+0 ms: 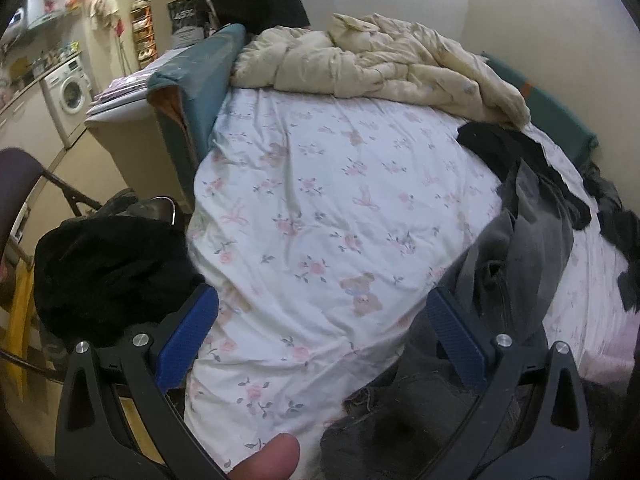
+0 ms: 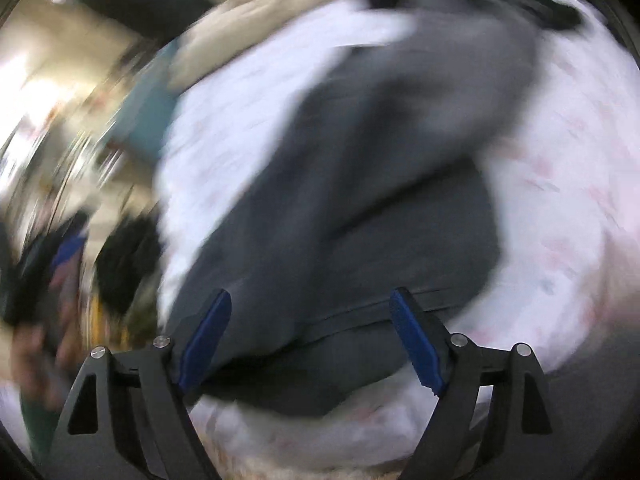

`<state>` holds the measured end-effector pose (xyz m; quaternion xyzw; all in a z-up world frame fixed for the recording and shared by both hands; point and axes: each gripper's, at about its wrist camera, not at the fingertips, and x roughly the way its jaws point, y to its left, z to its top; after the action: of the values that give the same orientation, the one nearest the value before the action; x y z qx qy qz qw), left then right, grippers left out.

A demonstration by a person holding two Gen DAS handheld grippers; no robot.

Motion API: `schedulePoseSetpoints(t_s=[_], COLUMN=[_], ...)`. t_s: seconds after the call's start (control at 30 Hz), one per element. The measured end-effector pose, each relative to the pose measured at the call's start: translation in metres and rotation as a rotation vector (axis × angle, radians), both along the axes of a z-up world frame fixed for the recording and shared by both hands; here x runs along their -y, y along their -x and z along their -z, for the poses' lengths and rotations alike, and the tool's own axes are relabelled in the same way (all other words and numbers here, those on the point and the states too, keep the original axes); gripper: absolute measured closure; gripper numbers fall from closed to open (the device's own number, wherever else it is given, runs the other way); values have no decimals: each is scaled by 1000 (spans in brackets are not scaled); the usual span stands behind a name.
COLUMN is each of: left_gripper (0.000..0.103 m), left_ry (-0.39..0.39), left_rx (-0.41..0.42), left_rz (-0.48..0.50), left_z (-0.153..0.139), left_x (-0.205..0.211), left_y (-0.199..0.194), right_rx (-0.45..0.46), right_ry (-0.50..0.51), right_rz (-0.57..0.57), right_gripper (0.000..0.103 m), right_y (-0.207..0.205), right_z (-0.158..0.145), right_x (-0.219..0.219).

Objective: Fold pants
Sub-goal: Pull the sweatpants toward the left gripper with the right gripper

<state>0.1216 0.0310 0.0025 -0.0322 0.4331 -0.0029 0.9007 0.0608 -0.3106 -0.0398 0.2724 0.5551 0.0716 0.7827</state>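
Pants [image 2: 340, 200], grey and soft-looking, lie loosely spread along the bed [image 1: 320, 208], on its white sheet printed with small flowers and bears. The right gripper [image 2: 310, 336] hangs over the waistband end, blue ribbed fingers [image 2: 416, 344] apart, nothing between them; that view is badly smeared. The left gripper [image 1: 324, 336] is also spread wide and empty over bare sheet, the pants just beside its right finger. To fold well, pinch both waistband corners through every layer and pull the cloth flat first; limp fabric bunches easily
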Motion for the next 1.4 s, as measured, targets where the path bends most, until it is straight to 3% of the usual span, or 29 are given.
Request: schedulePoseSetpoints(t_s=[0.13, 0.27, 0.3, 0.33, 0.37, 0.43, 0.6, 0.7, 0.8, 0.87, 0.93, 1.0, 1.1, 1.2, 1.3, 1.33, 1.4], left_gripper=[0, 0, 0, 0, 1, 0, 1, 1, 0, 0, 0, 0, 0, 0, 0, 0, 0], left_ry=[-11, -3, -3, -3, -3, 7, 47, 19, 8, 9, 0, -11, 2, -32, -40, -30, -21], left_rx=[2, -1, -2, 0, 2, 4, 22, 56, 93, 123, 142, 142, 102, 48, -13, -36, -66], left_rz=[1, -8, -10, -11, -15, -26, -80, -130, -184, -250, -318, -368, -397, -372, -336, -317, -285], left_z=[1, 1, 1, 1, 0, -1, -11, -20, -30, -38, -42, -42, -32, -16, -1, 4, 11], left_x=[3, 0, -1, -2, -3, -8, -22, -31, -45, -65, -83, -100, -117, -115, -106, -100, -92], left_y=[-1, -2, -2, -2, -2, -2, -2, -5, -8, -9, -11, -14, -23, -34, -44, -47, -51], right_rx=[-152, -236, -230, -210, -187, -63, 238, 399, 566, 642, 646, 582, 470, 355, 225, 222, 270], right_ry=[54, 44, 1, -41, -60, -96, -224, -271, -286, -240, -207, -180, -107, -37, -4, -9, 1], right_rz=[205, 194, 183, 172, 147, 75, -151, -336, -487, -523, -517, -470, -388, -269, -226, -224, -220], right_gripper=[19, 22, 30, 64, 87, 92, 93, 93, 93, 94, 94, 94, 93, 86, 54, 37, 27], right_y=[-7, -13, -16, -19, -22, -26, -55, -80, -103, -125, -146, -186, -251, -294, -324, -324, -323], right_z=[49, 83, 87, 84, 78, 45, -66, -137, -207, -235, -239, -221, -176, -124, -83, -77, -72], right_x=[33, 34, 32, 29, 25, 14, -30, -76, -123, -149, -156, -158, -168, -155, -131, -126, -114])
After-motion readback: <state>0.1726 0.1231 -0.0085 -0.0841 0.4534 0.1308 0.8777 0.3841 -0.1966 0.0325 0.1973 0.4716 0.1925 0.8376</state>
